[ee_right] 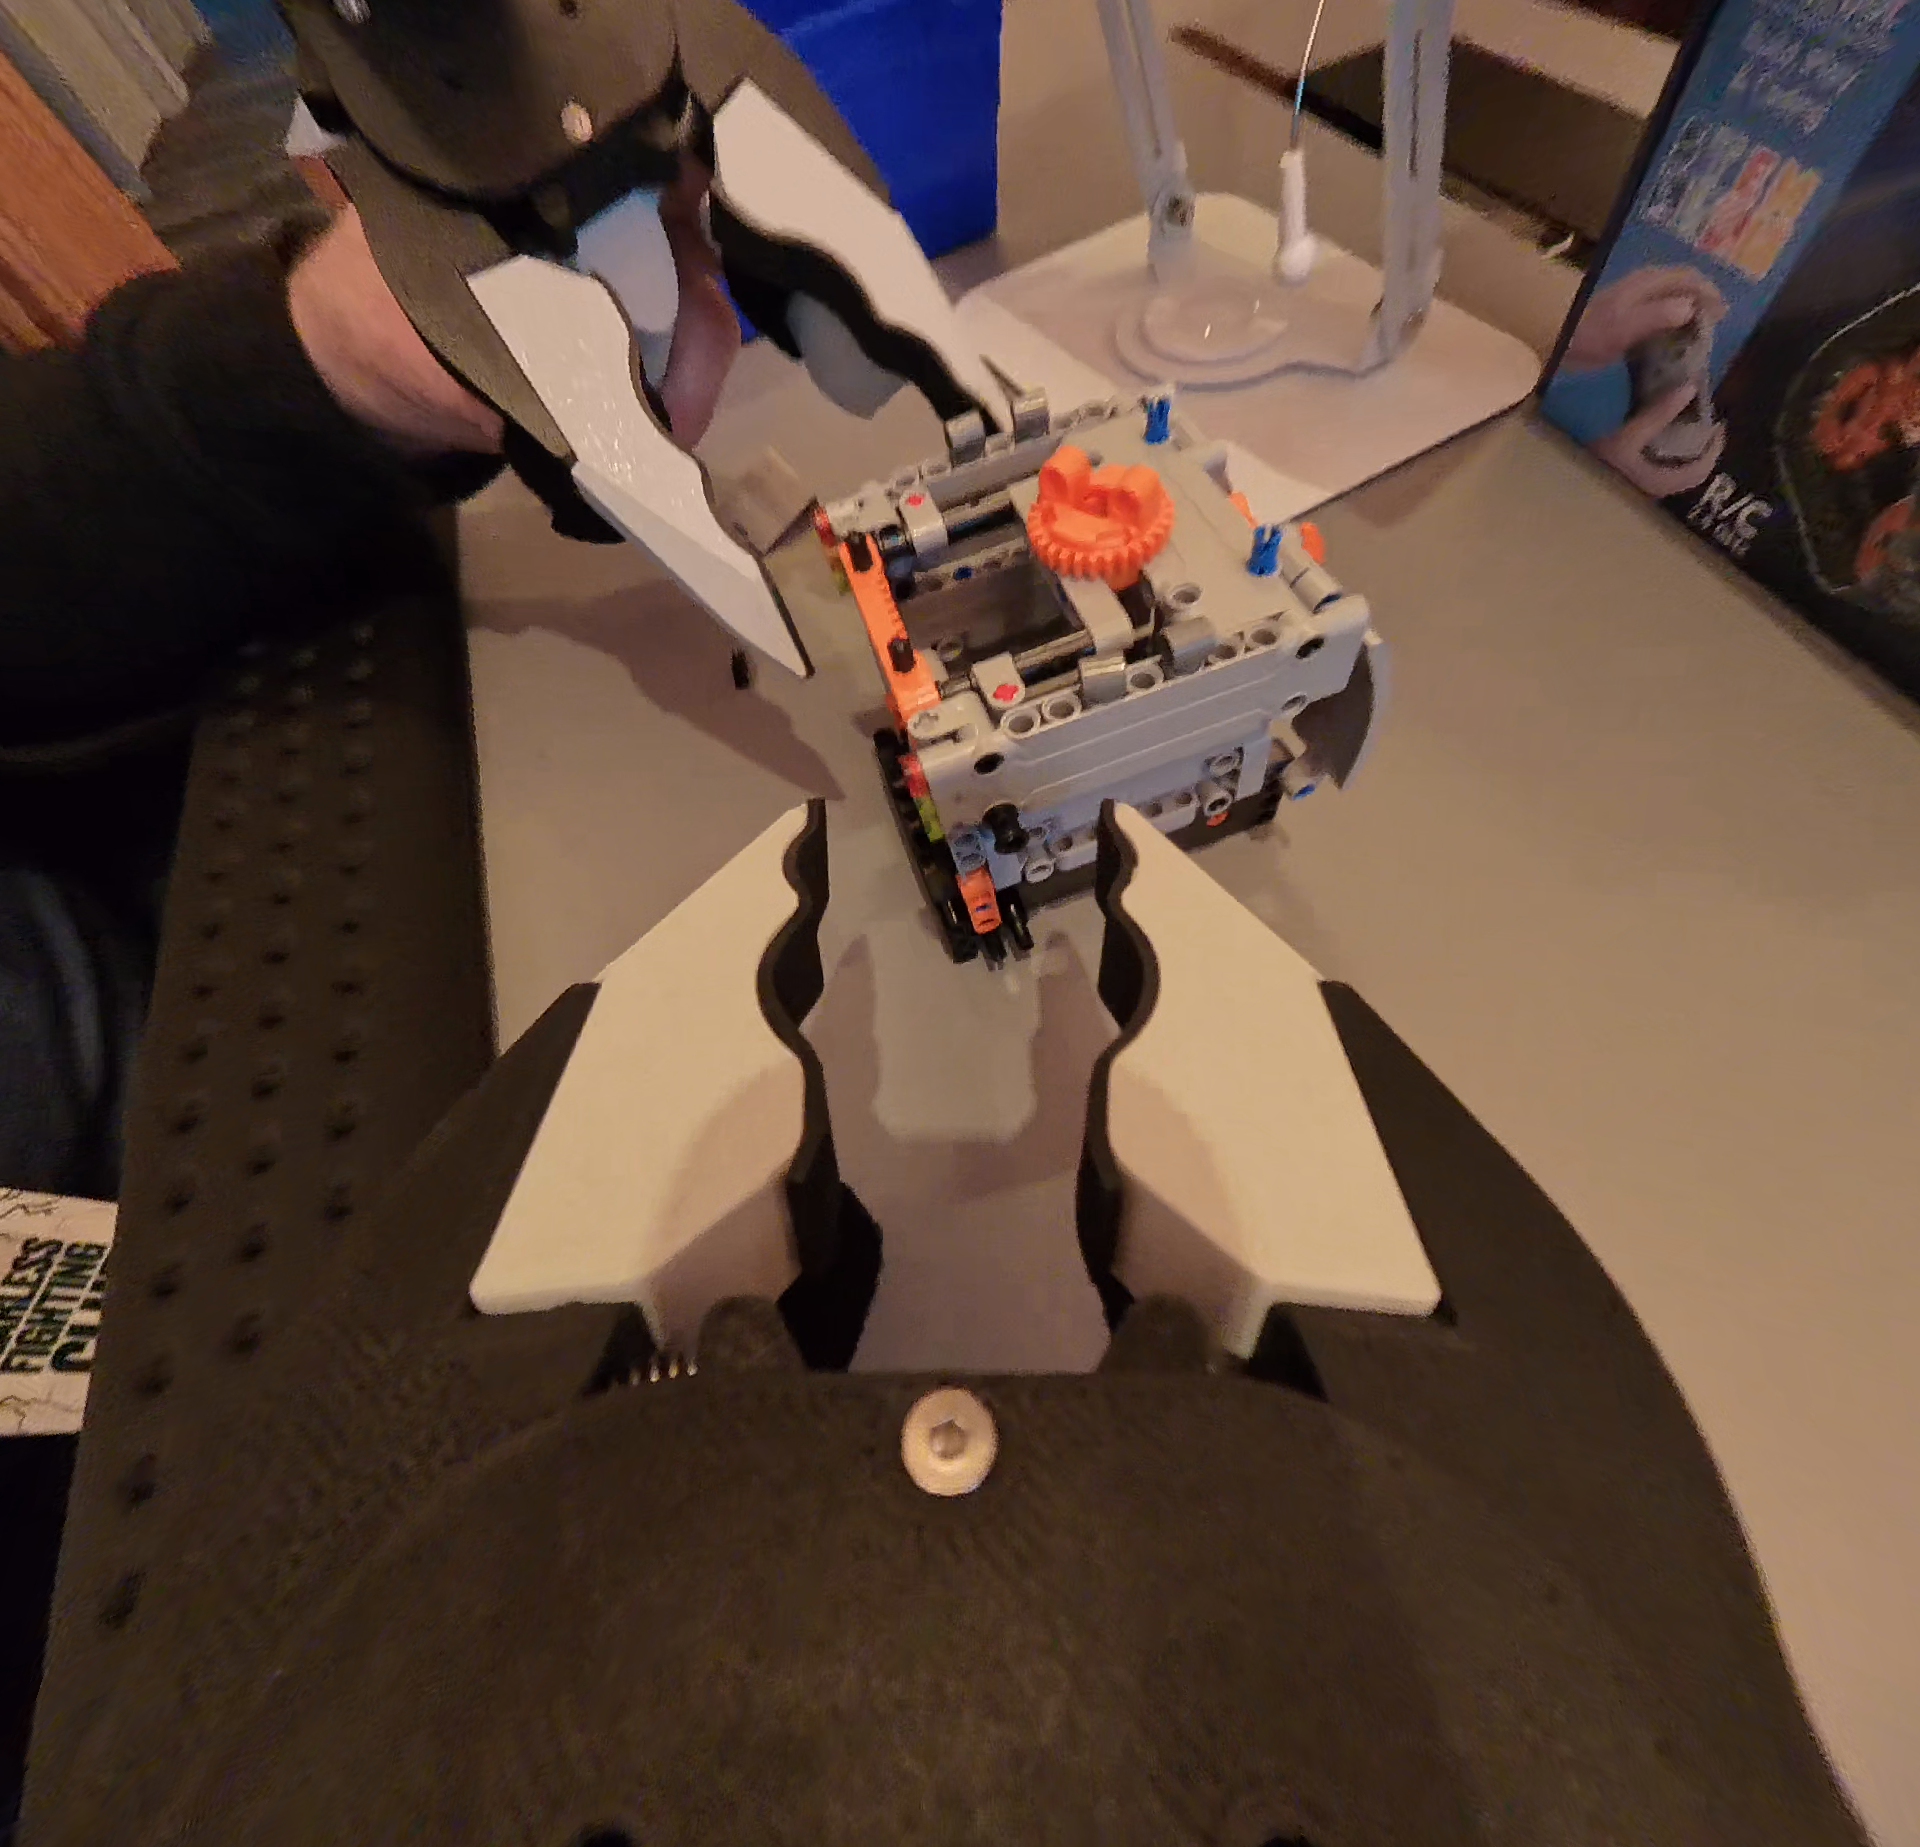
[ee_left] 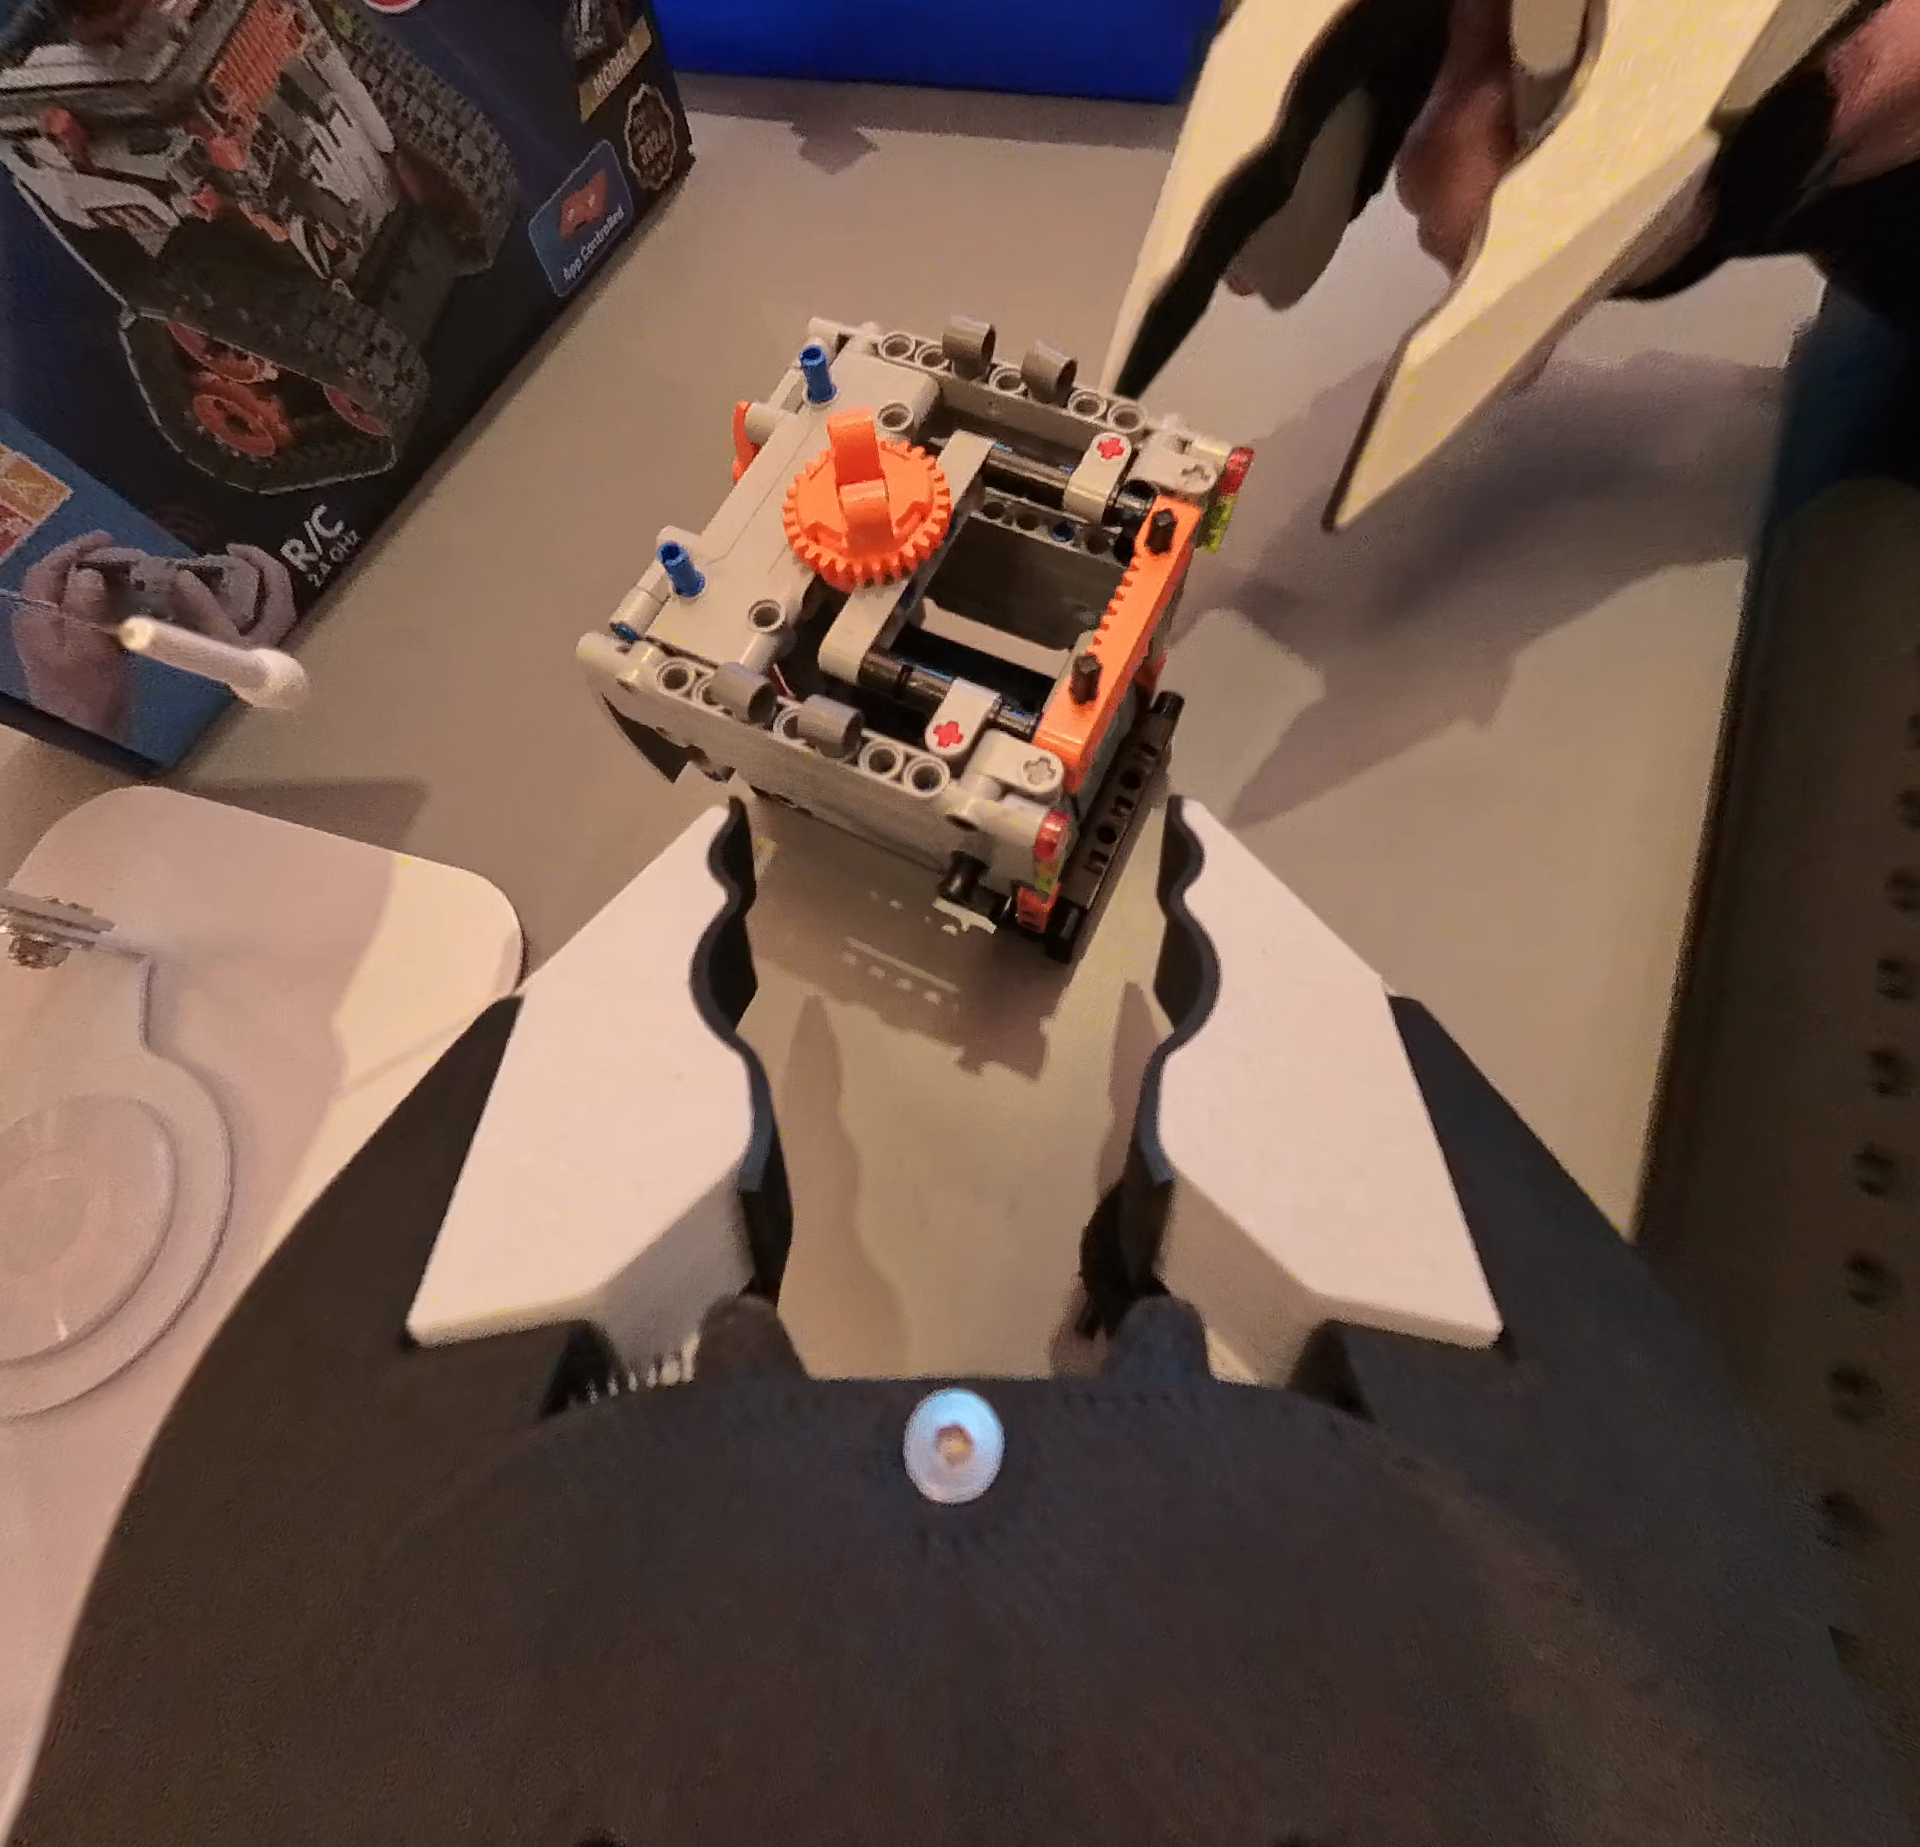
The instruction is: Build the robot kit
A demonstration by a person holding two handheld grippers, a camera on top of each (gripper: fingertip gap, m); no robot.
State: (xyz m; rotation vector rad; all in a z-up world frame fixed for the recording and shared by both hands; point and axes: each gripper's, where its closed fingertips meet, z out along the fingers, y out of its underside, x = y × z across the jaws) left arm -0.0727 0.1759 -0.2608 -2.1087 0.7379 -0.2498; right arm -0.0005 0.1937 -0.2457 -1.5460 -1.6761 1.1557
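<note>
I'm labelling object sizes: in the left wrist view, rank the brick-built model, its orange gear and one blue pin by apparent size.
1. Brick-built model, largest.
2. Orange gear on top of it.
3. Blue pin, smallest.
All sit on one model, so nearness hardly skews this.

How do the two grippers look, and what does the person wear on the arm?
Both the left gripper and the right gripper have a black textured body, a silver screw in the middle, and pale grey pointed fingers with wavy black inner pads. The arm wears a dark sleeve.

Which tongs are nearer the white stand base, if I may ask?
Left. The left tongs sit beside the white stand base; the right tongs lie across the brick model.
</note>
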